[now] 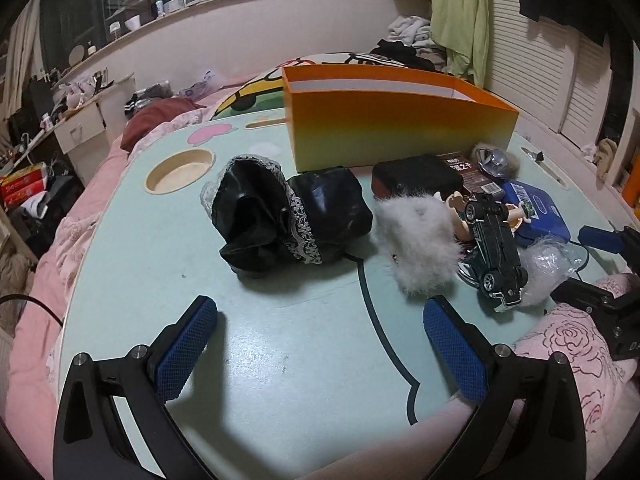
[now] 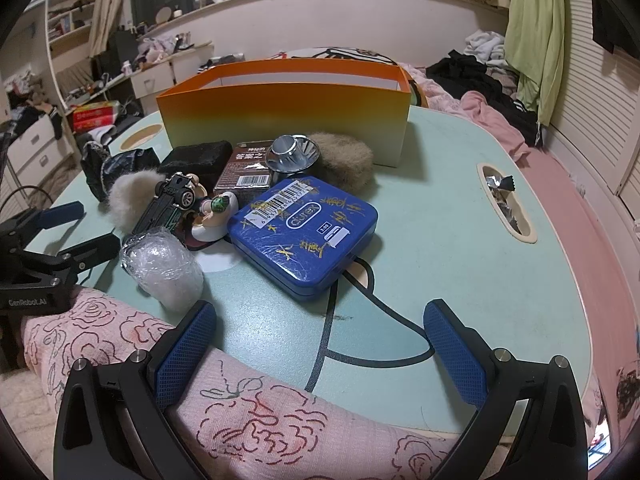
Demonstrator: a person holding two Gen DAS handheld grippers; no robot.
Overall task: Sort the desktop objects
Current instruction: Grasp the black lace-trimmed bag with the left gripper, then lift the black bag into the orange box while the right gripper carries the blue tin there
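A tall orange box (image 1: 392,128) (image 2: 288,112) stands open-topped at the back of the pale green table (image 1: 280,360) (image 2: 460,240). In front of it lies a cluster: a black shiny lace-trimmed pouch (image 1: 288,216), a white fluffy piece (image 1: 416,244), a dark green toy car (image 1: 494,248) (image 2: 168,200), a blue tin (image 2: 304,228), a bubble-wrapped bundle (image 2: 166,268), a brown card box (image 2: 246,168), a silver metal cup (image 2: 290,152) and a small figurine (image 2: 212,216). My left gripper (image 1: 320,344) is open above bare table, short of the pouch. My right gripper (image 2: 320,340) is open, short of the tin.
Pink rose-patterned fabric (image 2: 260,412) covers the near table edge under my right gripper. A round cup recess (image 1: 180,174) sits at the table's left, and a slot with foil wrappers (image 2: 506,204) at its right. A pink-covered bed surrounds the table.
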